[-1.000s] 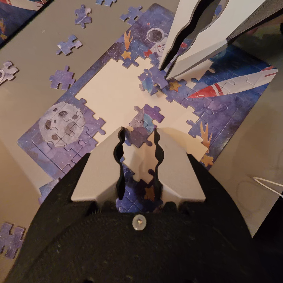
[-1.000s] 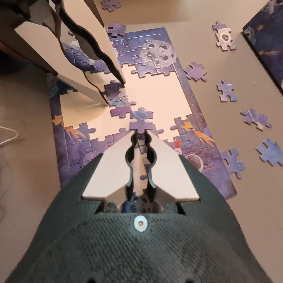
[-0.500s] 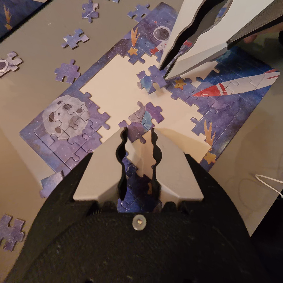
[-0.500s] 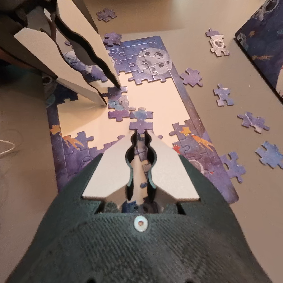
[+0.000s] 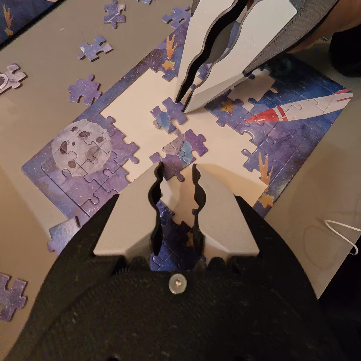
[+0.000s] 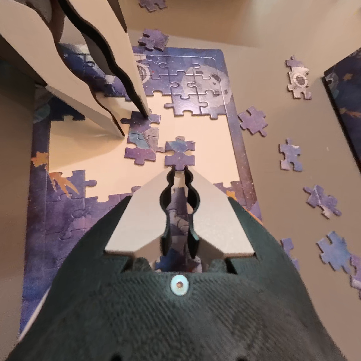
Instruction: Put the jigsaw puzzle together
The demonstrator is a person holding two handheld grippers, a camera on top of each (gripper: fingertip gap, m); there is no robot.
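Right gripper (image 6: 178,169) pinches the tab of a purple-blue puzzle piece (image 6: 179,151) over the cream tray floor (image 6: 211,148). Left gripper (image 5: 177,166) stands apart, one fingertip on the joined cluster (image 5: 180,151). Judgement: keep piece flat, slide squarely against cluster.

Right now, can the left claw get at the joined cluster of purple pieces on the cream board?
Probably yes: the left claw is open, right at the cluster, with nothing between; the right claw holds a separate piece beyond.
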